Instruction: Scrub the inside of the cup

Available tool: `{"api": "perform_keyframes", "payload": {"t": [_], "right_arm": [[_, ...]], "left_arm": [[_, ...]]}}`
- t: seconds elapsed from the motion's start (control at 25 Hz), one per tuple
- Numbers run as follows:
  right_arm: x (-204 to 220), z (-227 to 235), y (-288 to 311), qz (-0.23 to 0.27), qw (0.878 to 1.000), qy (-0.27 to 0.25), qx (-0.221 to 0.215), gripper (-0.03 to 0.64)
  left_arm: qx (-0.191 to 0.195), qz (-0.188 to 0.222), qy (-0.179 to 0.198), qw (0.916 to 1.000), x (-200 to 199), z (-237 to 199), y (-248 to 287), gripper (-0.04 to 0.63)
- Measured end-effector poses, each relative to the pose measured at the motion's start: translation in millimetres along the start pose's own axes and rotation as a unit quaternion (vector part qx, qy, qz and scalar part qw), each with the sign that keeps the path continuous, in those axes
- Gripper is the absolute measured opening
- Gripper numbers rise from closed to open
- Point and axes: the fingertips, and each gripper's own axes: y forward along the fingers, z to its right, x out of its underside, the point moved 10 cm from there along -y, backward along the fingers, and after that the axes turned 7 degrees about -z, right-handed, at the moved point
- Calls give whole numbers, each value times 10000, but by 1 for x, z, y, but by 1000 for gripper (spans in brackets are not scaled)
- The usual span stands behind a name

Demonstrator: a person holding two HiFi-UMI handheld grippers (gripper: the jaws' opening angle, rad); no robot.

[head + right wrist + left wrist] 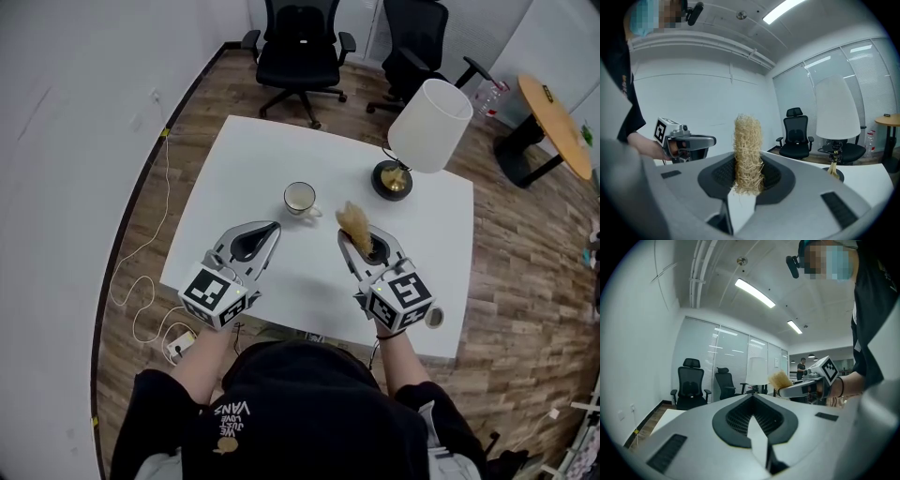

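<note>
A white cup (300,198) with a handle stands upright on the white table (244,159), a little beyond and between both grippers. My left gripper (272,228) hovers over the table to the cup's near left, jaws shut with nothing between them. My right gripper (359,242) sits to the cup's near right, shut on a tan fibrous scrubber (354,223) that sticks out past the jaws. In the right gripper view the scrubber (747,154) stands upright between the jaws, and the left gripper (712,139) shows at left. The left gripper view shows the scrubber (779,378); the cup is hidden there.
A table lamp with a white shade (429,124) and dark round base (392,180) stands at the table's far right. Two black office chairs (298,47) sit beyond the table. A round wooden table (555,122) is at far right. Cables (141,291) lie on the floor at left.
</note>
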Motion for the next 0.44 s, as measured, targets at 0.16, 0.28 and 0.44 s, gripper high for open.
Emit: {"api": "perform_keyframes", "payload": {"t": [0.16,0.28,0.44], "right_arm": [[2,2,0,-15,10000,54,13,95],[1,3,1,-18,10000,71,16,95],[1,2,3,-27,10000,76,12,95]], "left_arm": [[-17,-40,-24,10000,2,-3,1,11],[-21,-59,-7,10000,0,-5,2,11],[-28,-143,139,9998,-1,-5,3,11]]}}
